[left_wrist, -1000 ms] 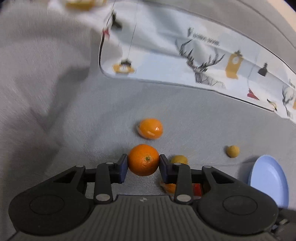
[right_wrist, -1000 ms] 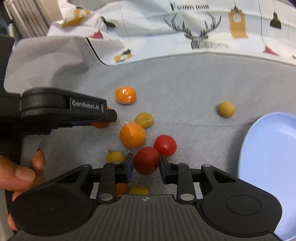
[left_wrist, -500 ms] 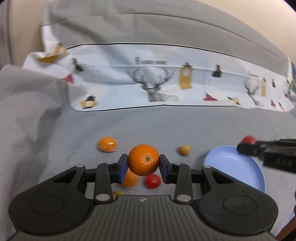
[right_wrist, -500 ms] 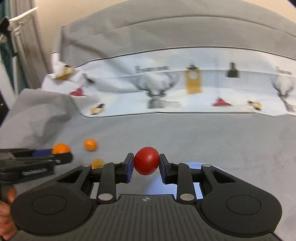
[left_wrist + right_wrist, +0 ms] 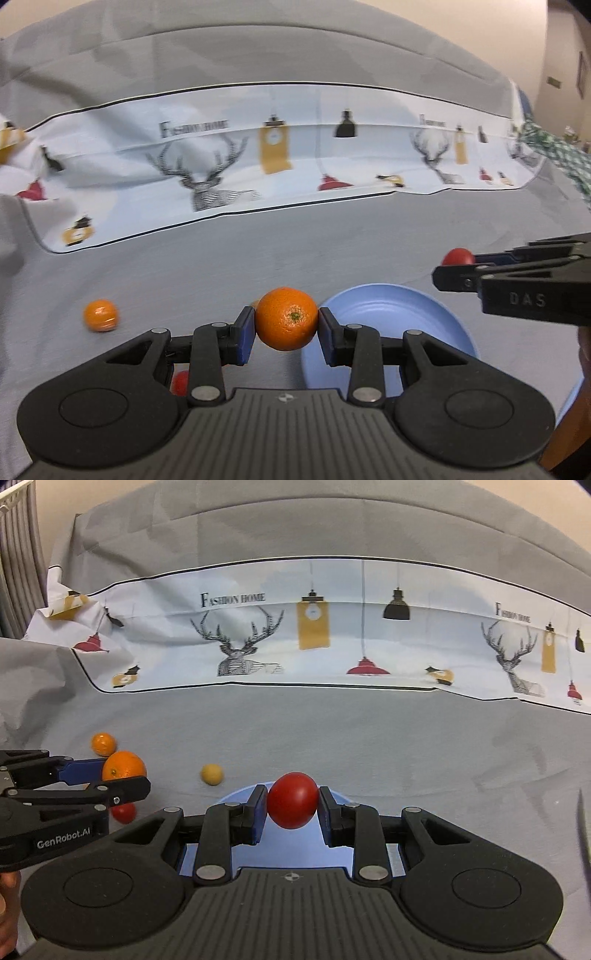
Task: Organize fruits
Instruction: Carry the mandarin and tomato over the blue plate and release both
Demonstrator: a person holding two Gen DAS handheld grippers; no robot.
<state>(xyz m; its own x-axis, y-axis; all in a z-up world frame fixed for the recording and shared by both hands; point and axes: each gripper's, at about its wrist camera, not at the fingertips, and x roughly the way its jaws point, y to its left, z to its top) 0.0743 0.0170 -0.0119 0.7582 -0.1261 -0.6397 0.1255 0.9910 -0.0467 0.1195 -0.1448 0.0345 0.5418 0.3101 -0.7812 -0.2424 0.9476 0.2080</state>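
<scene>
My left gripper (image 5: 287, 326) is shut on an orange (image 5: 287, 318), held in the air just left of the light blue plate (image 5: 399, 306). The right gripper (image 5: 292, 806) is shut on a red tomato (image 5: 292, 800) and hovers over the same plate (image 5: 240, 793), most of which its body hides. In the left wrist view the right gripper (image 5: 448, 271) comes in from the right above the plate's far rim, carrying the tomato (image 5: 458, 256). The right wrist view shows the left gripper (image 5: 123, 775) with its orange (image 5: 123, 765) at the left.
Loose fruit lies on the grey cloth: a small orange (image 5: 101, 315) (image 5: 103, 743), a yellow fruit (image 5: 212, 774) and a red tomato (image 5: 123, 812) (image 5: 180, 382). A white printed cloth (image 5: 332, 635) runs along the back. A hand (image 5: 7, 901) shows at the lower left.
Both grippers lifted their fruit off the pile and swung right toward the blue plate. The pile slid out to the left, and the plate now lies beside the left gripper and under the right.
</scene>
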